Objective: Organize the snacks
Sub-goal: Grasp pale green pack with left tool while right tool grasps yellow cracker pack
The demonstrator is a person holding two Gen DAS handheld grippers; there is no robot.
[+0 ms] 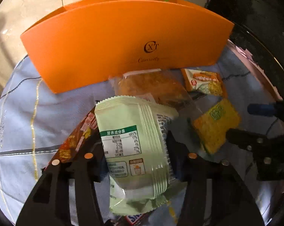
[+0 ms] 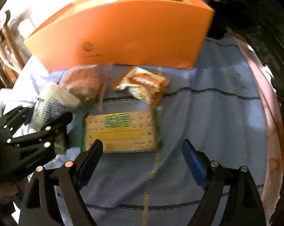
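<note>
My left gripper (image 1: 140, 158) is shut on a pale green snack packet (image 1: 134, 146) and holds it above the blue cloth, in front of the orange box (image 1: 123, 43). That packet (image 2: 47, 103) and the left gripper (image 2: 38, 131) show at the left of the right wrist view. My right gripper (image 2: 142, 146) is open and empty, just in front of a yellow cracker pack (image 2: 121, 131). The orange box (image 2: 132, 35) stands behind, with green items inside. A brown pastry in clear wrap (image 2: 83, 86) and an orange-and-white snack packet (image 2: 143, 86) lie before the box.
A red snack wrapper (image 1: 76, 141) lies under my left fingers. The cracker pack (image 1: 215, 124), pastry (image 1: 153, 88) and orange packet (image 1: 204, 82) lie right of the held packet. Blue checked cloth (image 2: 207, 113) covers the table. A dark object (image 1: 254, 9) stands at the far right.
</note>
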